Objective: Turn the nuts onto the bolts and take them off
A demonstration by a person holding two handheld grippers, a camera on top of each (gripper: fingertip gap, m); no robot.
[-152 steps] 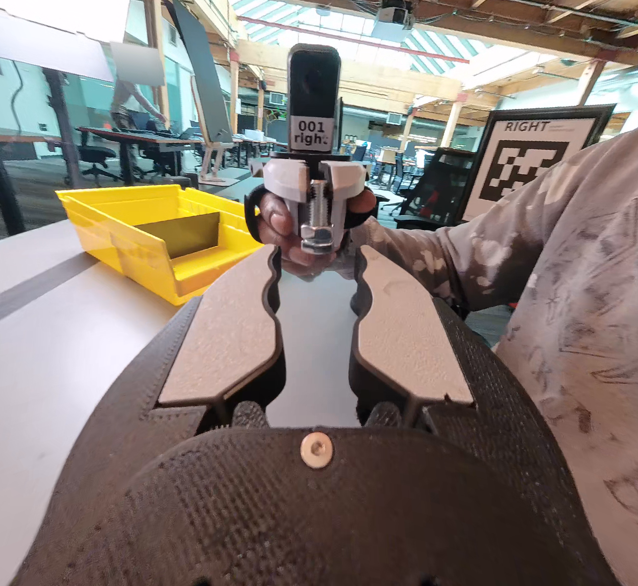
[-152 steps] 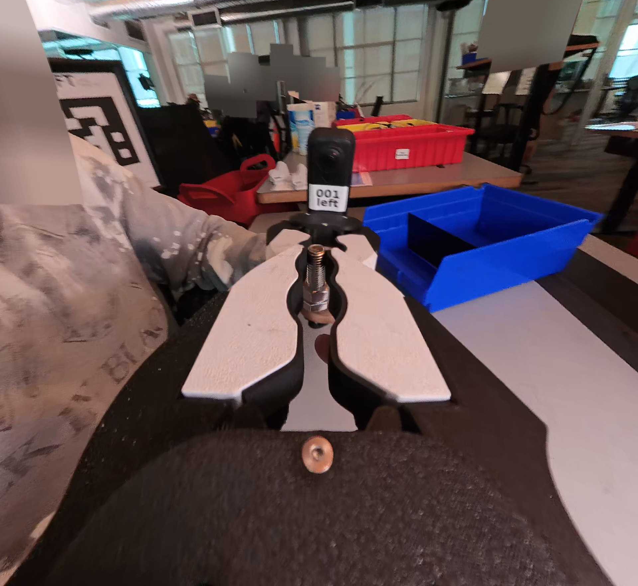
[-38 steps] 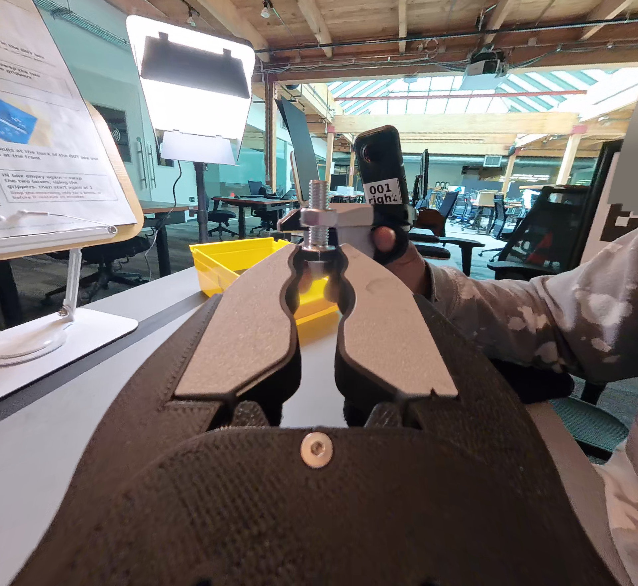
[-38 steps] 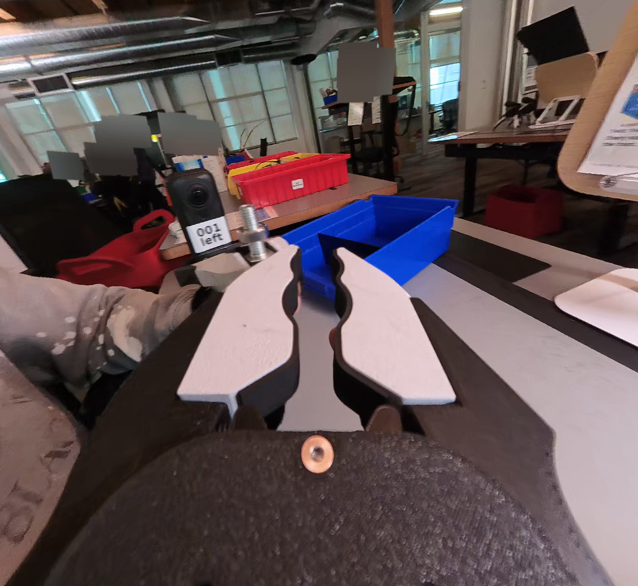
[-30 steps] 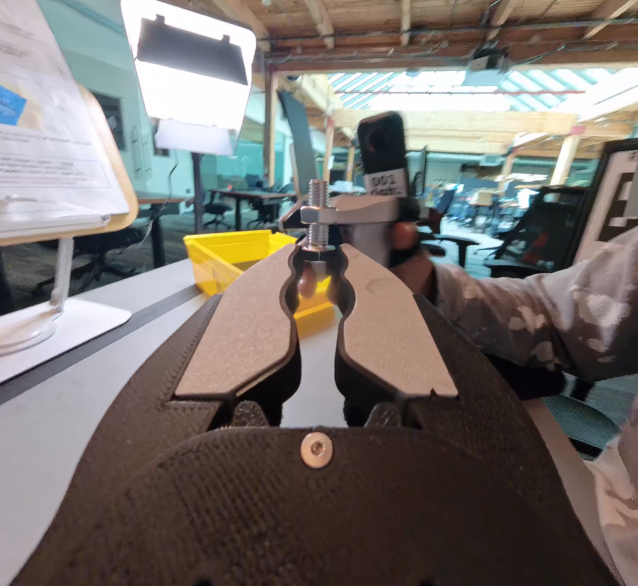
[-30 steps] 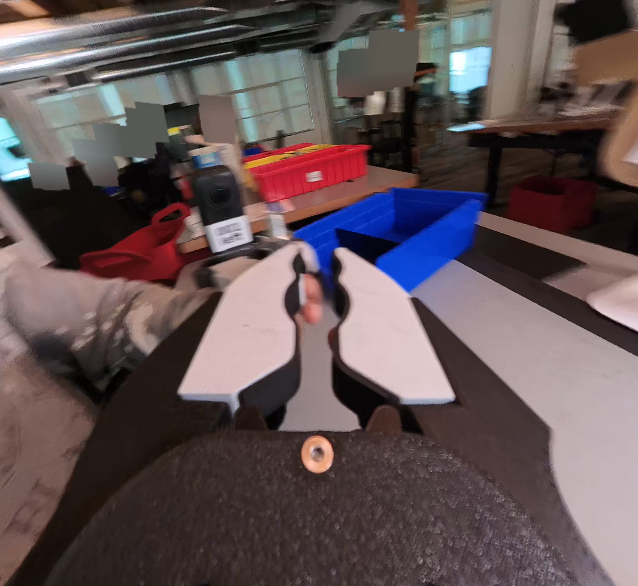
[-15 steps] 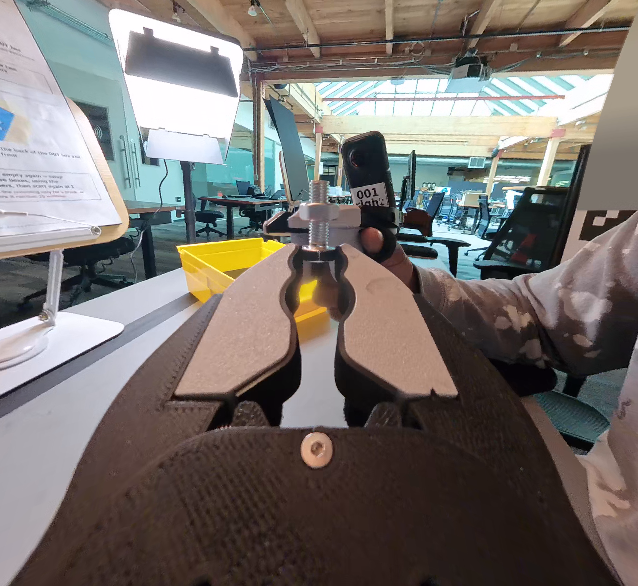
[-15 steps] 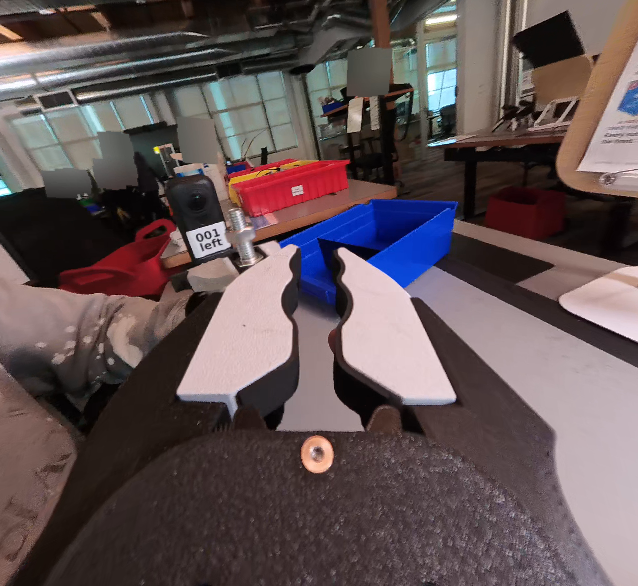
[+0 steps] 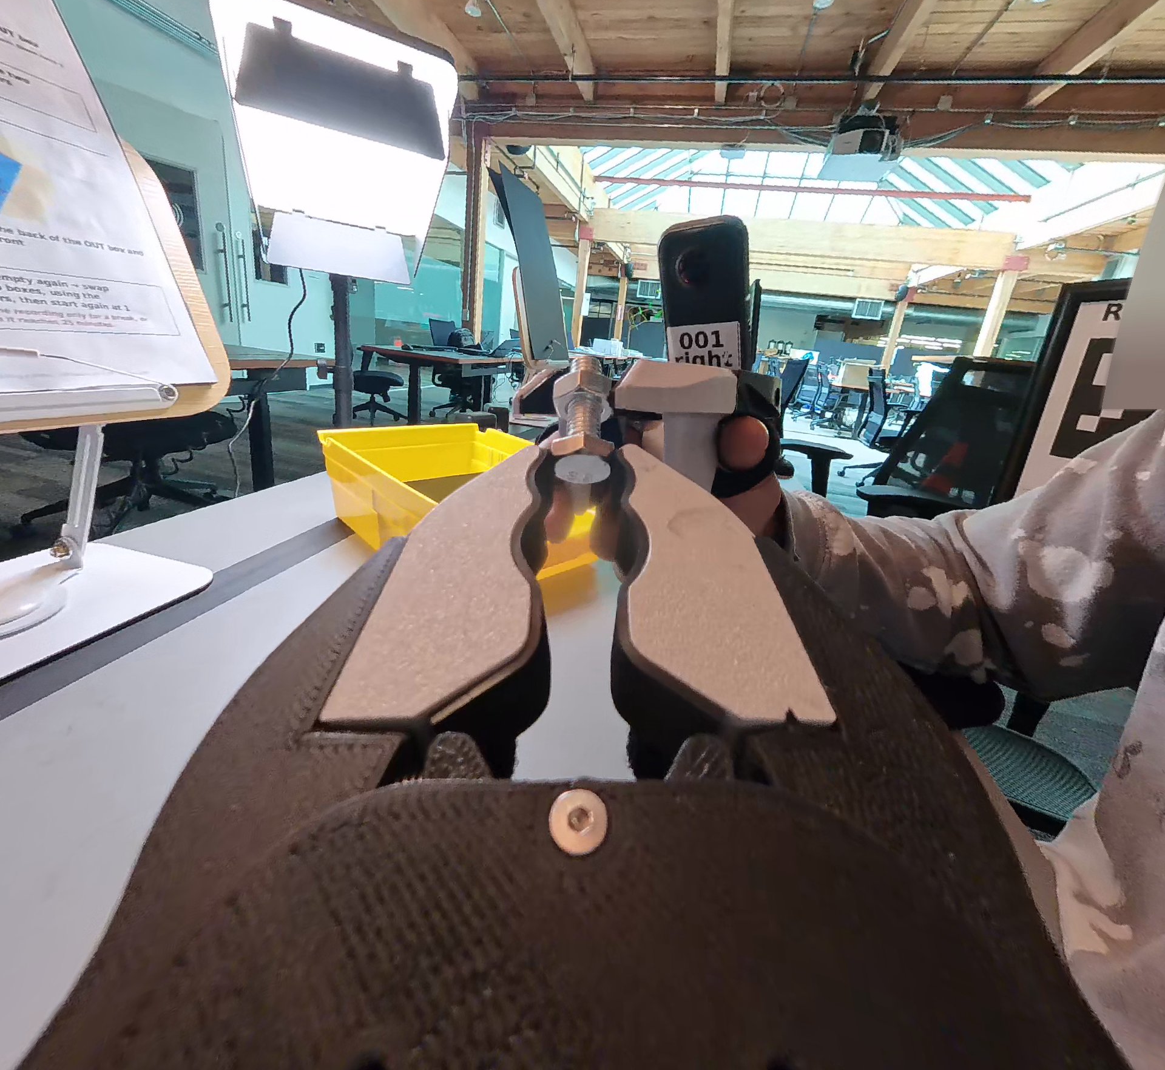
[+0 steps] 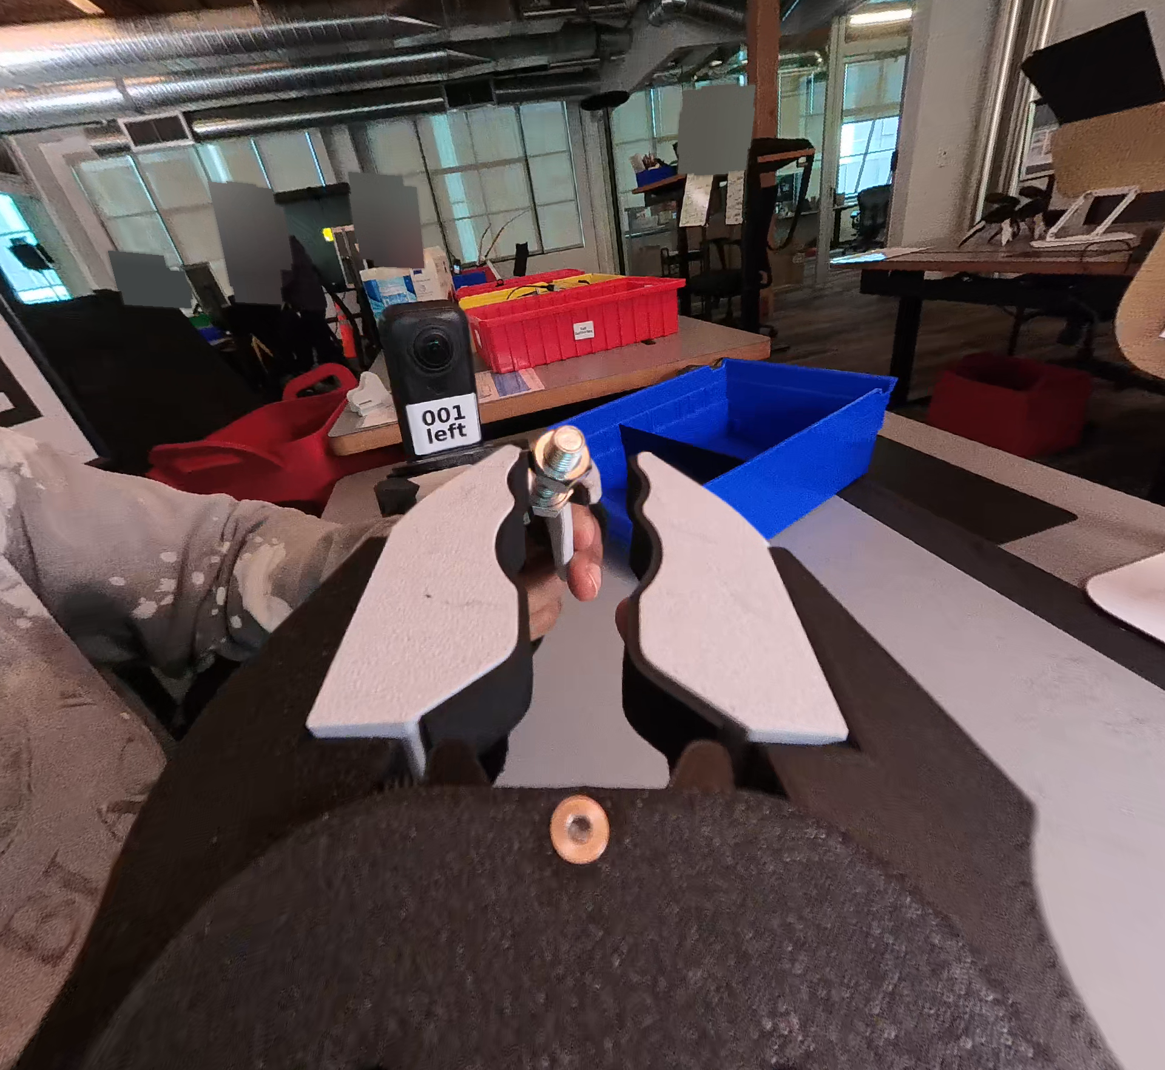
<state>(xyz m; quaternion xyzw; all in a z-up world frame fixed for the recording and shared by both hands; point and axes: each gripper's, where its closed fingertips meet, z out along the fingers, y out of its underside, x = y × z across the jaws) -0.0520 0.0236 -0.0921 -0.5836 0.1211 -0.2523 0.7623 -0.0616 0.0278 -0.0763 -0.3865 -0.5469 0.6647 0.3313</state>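
Note:
A silver bolt (image 9: 580,428) stands upright, thread up, with its head clamped between the tips of my left gripper (image 9: 580,469). A hex nut (image 9: 575,390) sits high on the thread. My right gripper (image 10: 575,459) is open. The bolt (image 10: 561,472) and nut (image 10: 555,492) show between its jaws, close to the left finger and not clamped. In the left wrist view the right gripper's fingers (image 9: 678,393) lie just right of the nut. A hand (image 10: 567,567) holds the left gripper below the bolt.
A yellow bin (image 9: 403,472) stands on the grey table (image 9: 189,693) beyond the left gripper. A blue divided bin (image 10: 788,459) stands beyond the right gripper. A document stand (image 9: 82,283) on a white base (image 9: 94,586) is at the table's far side. My left and right fingertips are right by each other.
My right gripper's jaws have spread wider, and the bolt now shows between them instead of off to their left. The left gripper still holds the bolt, now tilted slightly.

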